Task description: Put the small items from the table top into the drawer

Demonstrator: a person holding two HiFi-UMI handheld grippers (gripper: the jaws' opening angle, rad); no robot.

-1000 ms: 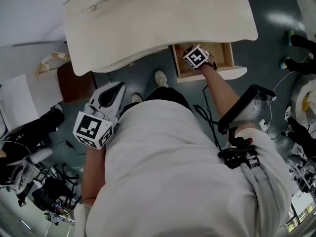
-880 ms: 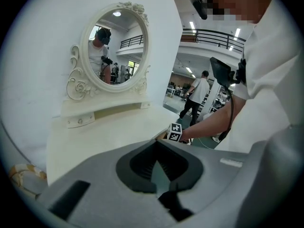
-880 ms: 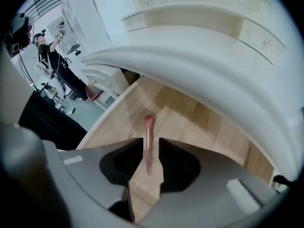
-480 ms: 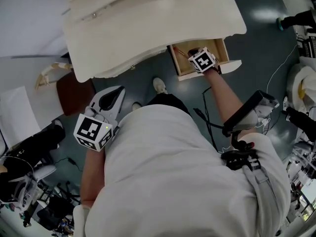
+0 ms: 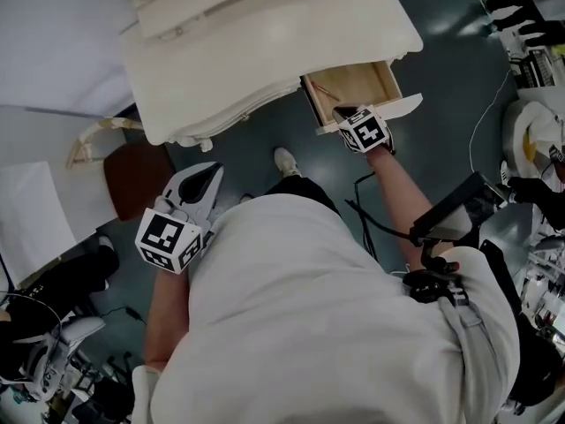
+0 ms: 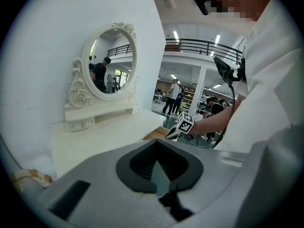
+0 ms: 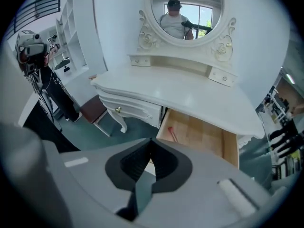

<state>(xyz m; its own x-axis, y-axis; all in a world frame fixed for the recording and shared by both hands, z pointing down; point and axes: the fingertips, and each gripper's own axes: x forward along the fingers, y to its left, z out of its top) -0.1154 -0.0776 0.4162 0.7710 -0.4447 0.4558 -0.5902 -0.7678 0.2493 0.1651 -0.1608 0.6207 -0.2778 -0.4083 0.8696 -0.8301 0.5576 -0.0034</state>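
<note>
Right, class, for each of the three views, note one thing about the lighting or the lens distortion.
Head view: dim and muted, the pale dressing table brightest, its edge bowed by the wide lens. Left gripper view: black rounded corners, ceiling lights glaring. Right gripper view: same round frame, evenly lit, the open drawer clear.

Wearer: white short-sleeve shirt (image 5: 309, 325), dark trousers (image 5: 296, 177), white shoe (image 5: 285, 161). Black clamp-like unit (image 5: 433, 283) at waist, thin black cable (image 5: 369, 215) nr it, pale grey strap (image 5: 466, 325) beside. Left grey-white plastic gripper (image 5: 212, 170): smooth shell, black ribbed pads (image 6: 142, 164), white cube w/ black square markers (image 5: 168, 239) at rear. Right grey-white plastic gripper (image 5: 340, 113): same build, same marker cube (image 5: 365, 132).
</note>
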